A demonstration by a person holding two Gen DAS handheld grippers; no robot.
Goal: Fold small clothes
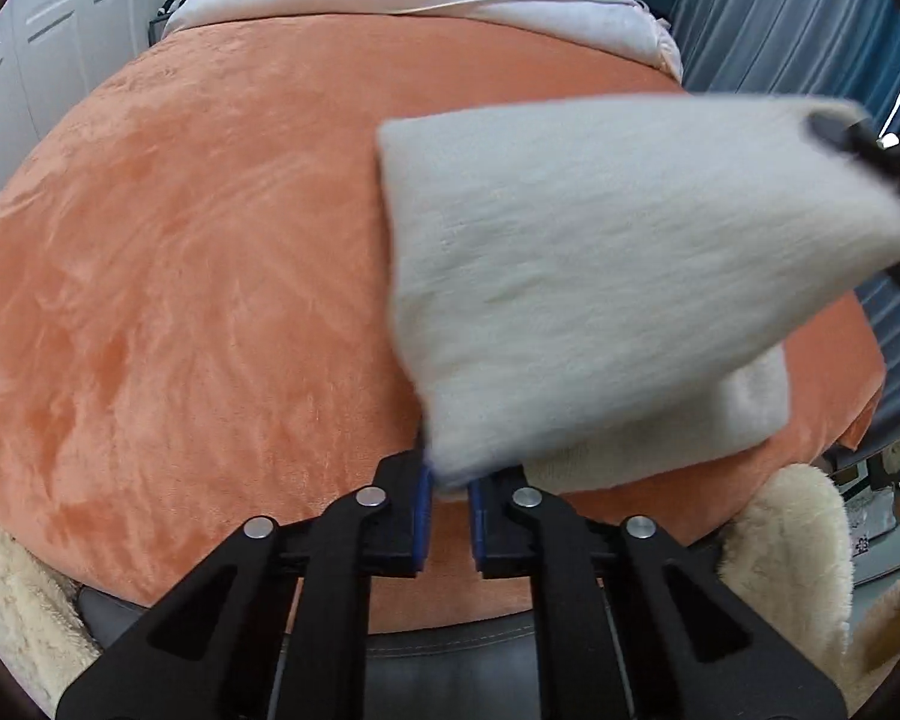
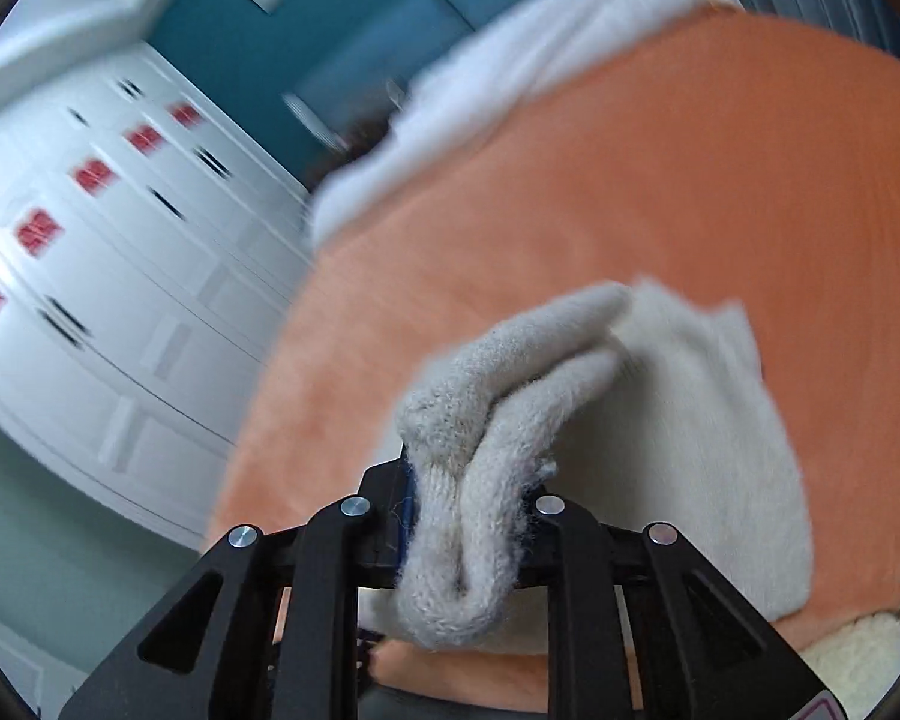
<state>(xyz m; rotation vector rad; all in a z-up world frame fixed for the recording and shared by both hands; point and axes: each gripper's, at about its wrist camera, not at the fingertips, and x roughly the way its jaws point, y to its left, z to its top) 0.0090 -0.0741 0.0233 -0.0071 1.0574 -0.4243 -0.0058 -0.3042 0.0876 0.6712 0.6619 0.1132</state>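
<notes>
Left wrist view, left tongs (image 1: pixel 450 501) pinching a lifted grey knit cloth (image 1: pixel 600 276) corner at lower centre, right tongs (image 2: pixel 471 516) clamped on its bunched edge, orange blanket (image 1: pixel 210 252) beneath

Fuzzy off-white knit cloth garment (image 1: pixel 600 276), plush matt orange velvety blanket (image 1: pixel 180 300) lower left, matt black plastic tool (image 1: pixel 450 504) with shiny metal rivets, fluffy cream fleece (image 1: pixel 792 546) lower right

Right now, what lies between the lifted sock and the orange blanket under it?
A second white sock lies flat on the orange blanket, right below the lifted sock that both grippers hold. The left wrist view shows it best.
</notes>
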